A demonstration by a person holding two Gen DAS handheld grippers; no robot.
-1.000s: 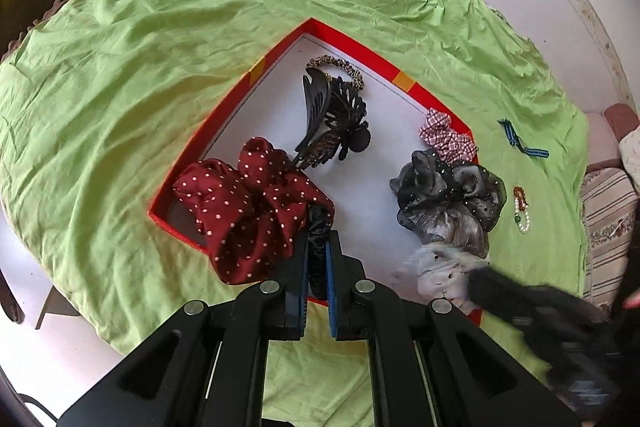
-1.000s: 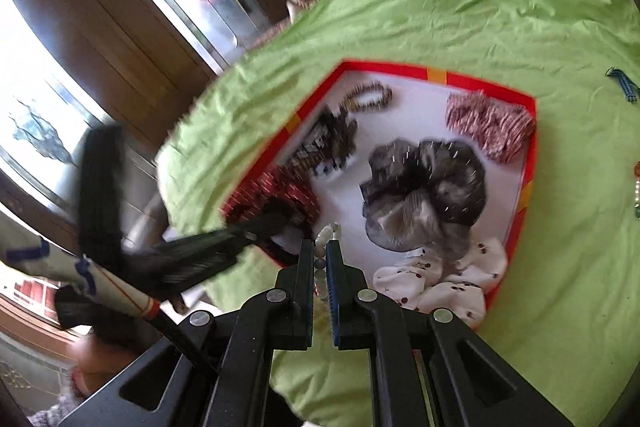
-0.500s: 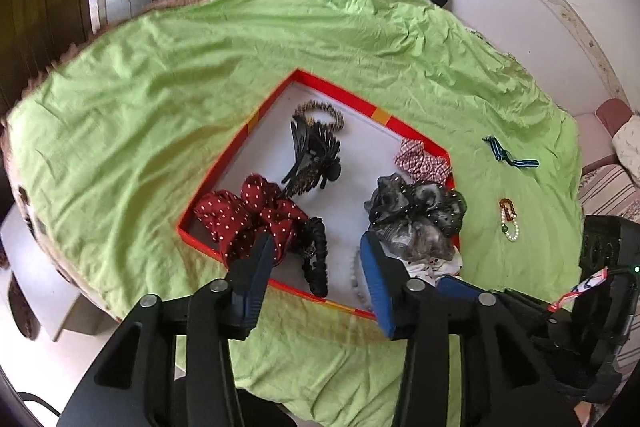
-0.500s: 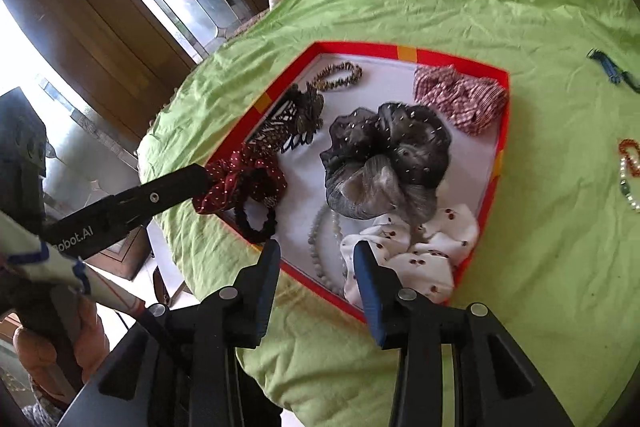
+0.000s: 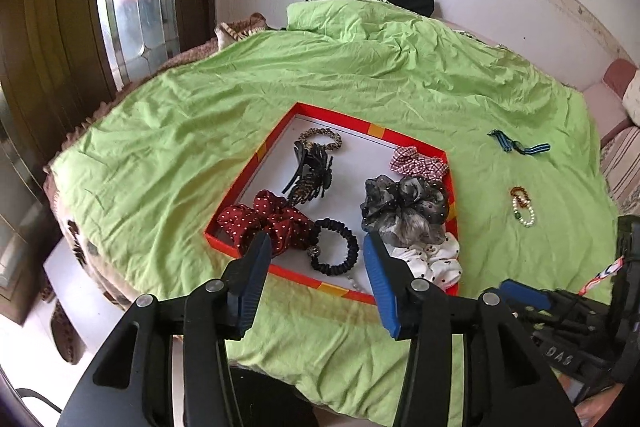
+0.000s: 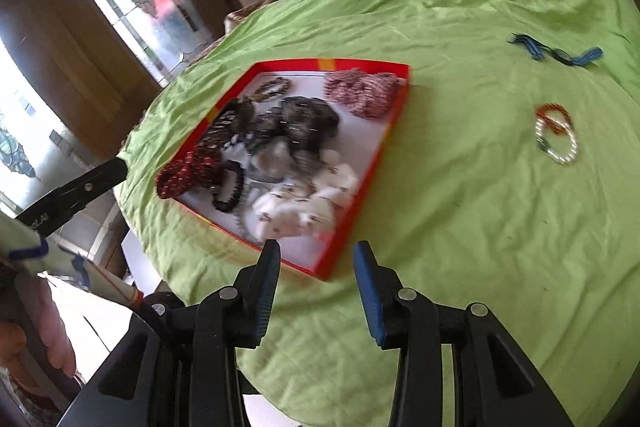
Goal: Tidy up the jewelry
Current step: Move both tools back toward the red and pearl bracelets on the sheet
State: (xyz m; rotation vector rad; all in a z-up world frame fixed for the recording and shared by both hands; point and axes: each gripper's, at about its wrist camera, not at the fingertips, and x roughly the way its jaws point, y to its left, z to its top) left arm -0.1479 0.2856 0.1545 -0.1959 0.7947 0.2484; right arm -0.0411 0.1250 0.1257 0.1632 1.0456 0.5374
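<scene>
Ahead of both sets of tongs, on a green bedspread point(image 5: 168, 147), lies the red tray point(image 5: 240, 183) already holding most of the hair things. The left gripper point(image 5: 316, 267) hangs above the tray's near edge, its jaws having just been opening, released with nothing between them; a black hair tie point(image 5: 334, 247) lies in the tray below and beyond its tips. The right gripper point(image 6: 316, 275) is likewise unclenched and empty, its jaws having opened within the last second, poised over the tray's near corner.

What looks left to gather lies out on the bedspread, well to the right of the right tongs' line: a cluster of bead bracelets point(image 6: 556, 135) and, farther off, a blue striped ribbon piece point(image 6: 556, 53). To do this step well, the right tongs should probably swing over to the bracelets, come down steeply, and pinch beads rather than cloth, since the loose sheet could bunch up into the pads.

By count, the tray holds four scrunchies: one dotted maroon point(image 5: 264, 223), one grey gauze point(image 5: 404, 207), one red check point(image 5: 418, 163), one white printed point(image 5: 432, 259). It also has one black claw clip point(image 5: 310, 173), one beaded band point(image 5: 322, 137) and the one black tie.
</scene>
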